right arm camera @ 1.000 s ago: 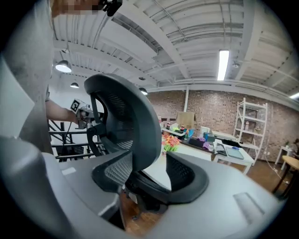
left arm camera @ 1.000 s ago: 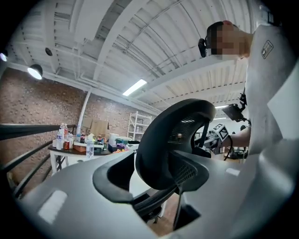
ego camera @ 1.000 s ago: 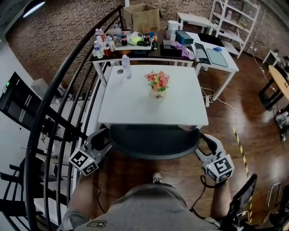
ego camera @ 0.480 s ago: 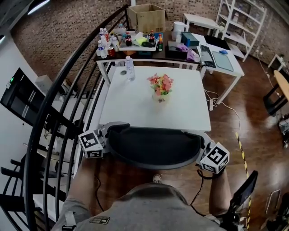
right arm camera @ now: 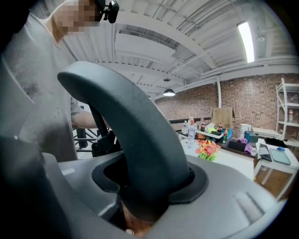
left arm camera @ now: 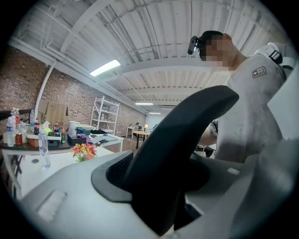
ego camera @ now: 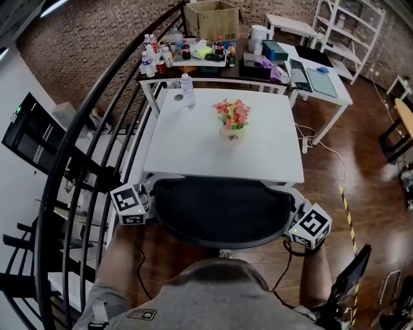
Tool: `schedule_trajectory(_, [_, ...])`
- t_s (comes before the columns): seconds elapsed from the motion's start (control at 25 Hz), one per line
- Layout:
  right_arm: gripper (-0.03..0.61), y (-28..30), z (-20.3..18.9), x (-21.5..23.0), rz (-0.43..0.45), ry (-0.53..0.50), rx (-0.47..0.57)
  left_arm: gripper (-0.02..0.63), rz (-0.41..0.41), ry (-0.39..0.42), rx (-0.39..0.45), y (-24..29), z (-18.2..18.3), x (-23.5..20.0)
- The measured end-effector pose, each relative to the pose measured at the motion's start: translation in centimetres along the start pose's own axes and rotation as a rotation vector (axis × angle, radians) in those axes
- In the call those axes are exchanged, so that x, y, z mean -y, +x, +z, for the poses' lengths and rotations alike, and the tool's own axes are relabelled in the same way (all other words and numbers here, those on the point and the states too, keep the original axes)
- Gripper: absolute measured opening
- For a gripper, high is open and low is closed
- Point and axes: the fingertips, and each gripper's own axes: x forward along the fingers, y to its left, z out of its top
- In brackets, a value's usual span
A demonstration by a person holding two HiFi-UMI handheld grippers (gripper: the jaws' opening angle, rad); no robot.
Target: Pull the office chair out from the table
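The dark grey office chair (ego camera: 222, 209) stands at the near edge of the white table (ego camera: 193, 151), its curved backrest toward me. My left gripper (ego camera: 150, 196) is at the backrest's left edge and my right gripper (ego camera: 292, 211) at its right edge. In the left gripper view the backrest's dark rim (left arm camera: 177, 135) runs between the grey jaws of the left gripper (left arm camera: 177, 196), which are closing and touch it. In the right gripper view the rim (right arm camera: 135, 135) likewise sits between the jaws of the right gripper (right arm camera: 140, 196), which are closing against it.
A flower pot (ego camera: 232, 119) and a water bottle (ego camera: 187, 90) stand on the table. A black stair railing (ego camera: 77, 161) runs close on the left. Behind are a cluttered side table with a cardboard box (ego camera: 211, 19) and a white desk (ego camera: 316, 77). My foot (ego camera: 224, 254) is behind the chair.
Both grippers swung in from beside the chair onto the backrest's two edges. The chair back now shows further out from under the table, nearer to me.
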Motion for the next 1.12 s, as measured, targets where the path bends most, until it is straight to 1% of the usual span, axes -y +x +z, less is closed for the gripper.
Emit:
schedule_trajectory(0.28, [0.23, -0.5, 0.0, -1.3, -0.003, 0.015, -0.017, 0.242, 0.001, -0.007, -0.003, -0.5, 0.1, 1.3])
schedule_trajectory(0.56, [0.221, -1.1, -0.5, -3.8, 0.005, 0.032, -0.021, 0.242, 0.009, -0.018, 0.0, -1.5, -0.4, 3.3])
schedule_trajectory(0.8, [0.221, -1.4, -0.7, -6.4, -0.021, 0.05, -0.033, 0.253, 0.006, -0.014, 0.002, -2.9, -0.8, 5.1])
schedule_trajectory(0.92, [0.224, -1.7, -1.0, -7.2, -0.041, 0.062, -0.038, 0.253, -0.01, -0.011, -0.004, -3.1, -1.0, 6.0])
schedule_trajectory(1.12, [0.225, -2.0, -0.9, -8.7, -0.046, 0.073, -0.049, 0.25, -0.02, -0.007, 0.003, -4.0, -1.2, 7.3])
